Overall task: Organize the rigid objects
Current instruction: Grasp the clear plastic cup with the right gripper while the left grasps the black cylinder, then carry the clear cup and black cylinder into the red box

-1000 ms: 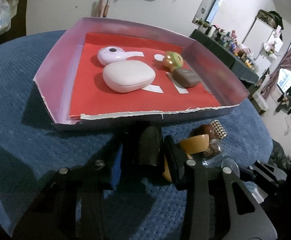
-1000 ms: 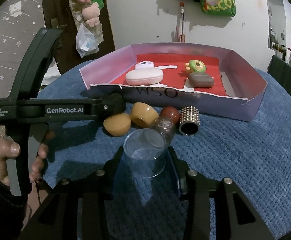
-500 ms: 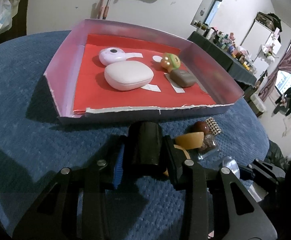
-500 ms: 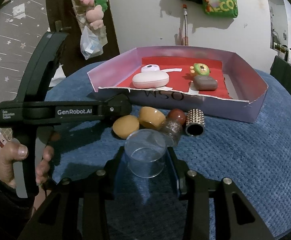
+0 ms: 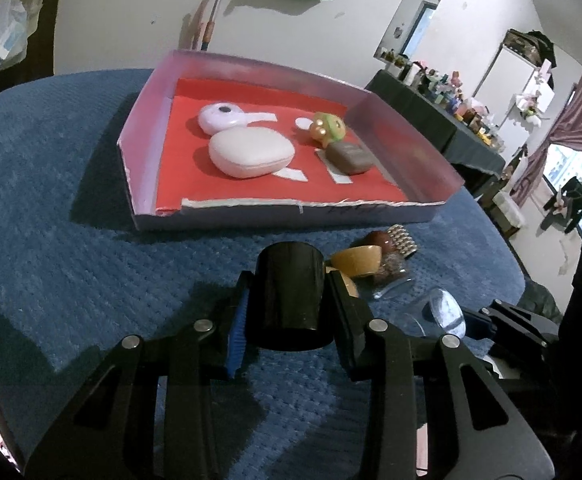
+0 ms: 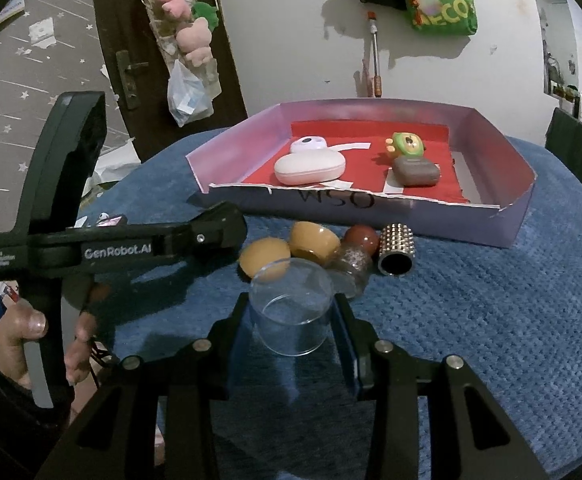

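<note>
My left gripper [image 5: 287, 300] is shut on a black cup [image 5: 289, 292], held above the blue cloth in front of the pink tray [image 5: 143, 148]. My right gripper [image 6: 293, 316] is shut on a clear glass cup [image 6: 291, 304] just before a cluster: two amber pieces [image 6: 265, 262], a brown ball [image 6: 361, 238], a glittery jar [image 6: 351, 264] and a studded cylinder [image 6: 397, 250]. The tray [image 6: 519, 204] holds a white case [image 6: 309, 166], a lilac round case [image 6: 309, 145], a green toy [image 6: 407, 145] and a brown case [image 6: 415, 170].
The left gripper's handle and the hand holding it [image 6: 51, 248] fill the left of the right wrist view. The round table has a blue textured cloth [image 6: 491, 320]. A door and hanging bags stand behind the tray.
The left gripper has pulled back from the tray and risen with the black cup. The right gripper holds the glass cup and has drawn slightly back.
</note>
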`<state>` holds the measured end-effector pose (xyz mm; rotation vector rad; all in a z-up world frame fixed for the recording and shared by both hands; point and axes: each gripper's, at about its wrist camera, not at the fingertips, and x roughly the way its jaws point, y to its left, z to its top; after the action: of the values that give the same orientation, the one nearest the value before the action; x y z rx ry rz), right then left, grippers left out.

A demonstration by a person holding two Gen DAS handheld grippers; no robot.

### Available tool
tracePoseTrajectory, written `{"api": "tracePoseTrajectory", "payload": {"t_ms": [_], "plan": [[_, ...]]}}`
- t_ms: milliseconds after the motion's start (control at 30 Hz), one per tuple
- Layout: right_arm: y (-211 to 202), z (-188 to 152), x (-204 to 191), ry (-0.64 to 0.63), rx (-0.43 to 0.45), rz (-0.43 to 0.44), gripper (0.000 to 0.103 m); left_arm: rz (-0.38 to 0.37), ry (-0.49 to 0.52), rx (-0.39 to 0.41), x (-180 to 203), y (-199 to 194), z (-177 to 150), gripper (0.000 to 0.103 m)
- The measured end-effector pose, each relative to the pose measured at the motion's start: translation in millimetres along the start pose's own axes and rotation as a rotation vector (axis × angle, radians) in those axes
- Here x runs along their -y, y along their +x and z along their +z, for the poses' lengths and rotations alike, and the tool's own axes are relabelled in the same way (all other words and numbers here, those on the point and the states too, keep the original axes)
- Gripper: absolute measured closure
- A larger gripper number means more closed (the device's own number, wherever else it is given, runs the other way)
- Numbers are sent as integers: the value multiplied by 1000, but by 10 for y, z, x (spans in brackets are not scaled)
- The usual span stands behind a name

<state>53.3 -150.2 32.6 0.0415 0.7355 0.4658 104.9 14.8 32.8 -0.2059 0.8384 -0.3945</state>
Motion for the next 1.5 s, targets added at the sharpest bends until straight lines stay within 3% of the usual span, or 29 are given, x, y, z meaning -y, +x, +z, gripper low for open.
{"api": "tracePoseTrajectory", "payload": {"t_ms": [433,833,1300,1500], "plan": [[-214,303,36,-9,70,25,61,-14,43,42,140,-64,299,69],[-165,721,276,-4,84,15,61,-12,64,10,195,147,606,69],[231,1023,631,34,2,-33,61,-20,69,-82,154,464,805,69],[422,1028,759,83,-58,-8,61,-16,62,-119,112,557,811,69]]}}
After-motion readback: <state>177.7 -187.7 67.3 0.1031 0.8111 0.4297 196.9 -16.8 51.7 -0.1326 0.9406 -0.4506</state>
